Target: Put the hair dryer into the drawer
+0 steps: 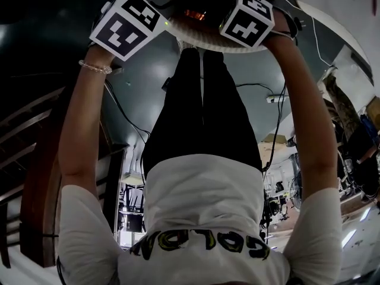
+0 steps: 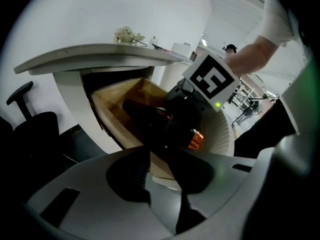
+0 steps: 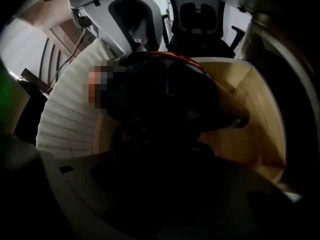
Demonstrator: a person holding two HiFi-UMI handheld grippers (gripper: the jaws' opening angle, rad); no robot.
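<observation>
The black hair dryer point(image 1: 193, 13), with a glowing orange grille, hangs between my two grippers over the open drawer point(image 1: 208, 43). In the left gripper view the hair dryer point(image 2: 160, 124) reaches down into the wooden drawer point(image 2: 112, 109), and its dark lower part runs between the jaws of my left gripper point(image 2: 167, 184), which are closed on it. My right gripper point(image 2: 212, 79) grips it from the far side. The right gripper view is dark. There the hair dryer point(image 3: 165, 99) fills the space at my right gripper point(image 3: 165, 184), low inside the drawer point(image 3: 260, 109).
A white curved desk top point(image 2: 100, 54) overhangs the drawer and carries small items. Black office chairs point(image 2: 30, 119) point(image 3: 195, 19) stand nearby. Cables point(image 1: 127, 120) trail over the grey floor beside the person's legs point(image 1: 202, 105).
</observation>
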